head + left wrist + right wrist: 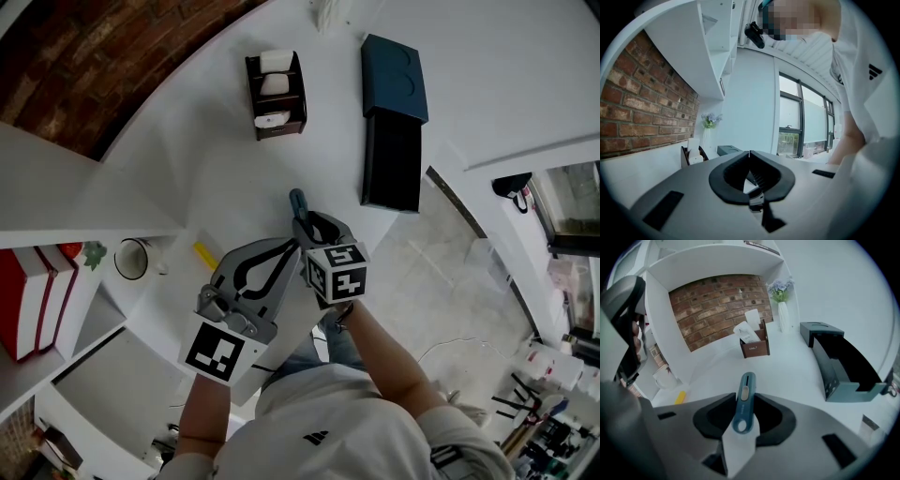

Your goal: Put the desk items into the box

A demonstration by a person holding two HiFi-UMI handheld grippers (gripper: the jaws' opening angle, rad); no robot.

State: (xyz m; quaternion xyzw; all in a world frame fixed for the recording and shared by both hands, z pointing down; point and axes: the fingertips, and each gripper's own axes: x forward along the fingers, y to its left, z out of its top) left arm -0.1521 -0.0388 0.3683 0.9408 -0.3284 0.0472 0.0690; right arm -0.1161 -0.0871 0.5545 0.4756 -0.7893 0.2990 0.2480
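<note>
A blue utility knife [744, 405] sticks out forward between the jaws of my right gripper [746, 397], which is shut on its handle. In the head view the knife [298, 201] hangs just above the white desk, near the middle, held by the right gripper [305, 221]. The box [391, 159] lies open at the back right, black inside, with its teal lid [395, 77] behind it; in the right gripper view the box [843, 363] is to the right. My left gripper [289, 248] is beside the right one, shut and empty, its tips touching [749, 153].
A brown holder [275, 94] with white items stands at the back of the desk. A white mug [134, 259] and a small yellow item [204, 255] lie at the left. Red books [37, 300] sit on a shelf. A vase of flowers [782, 310] stands by the wall.
</note>
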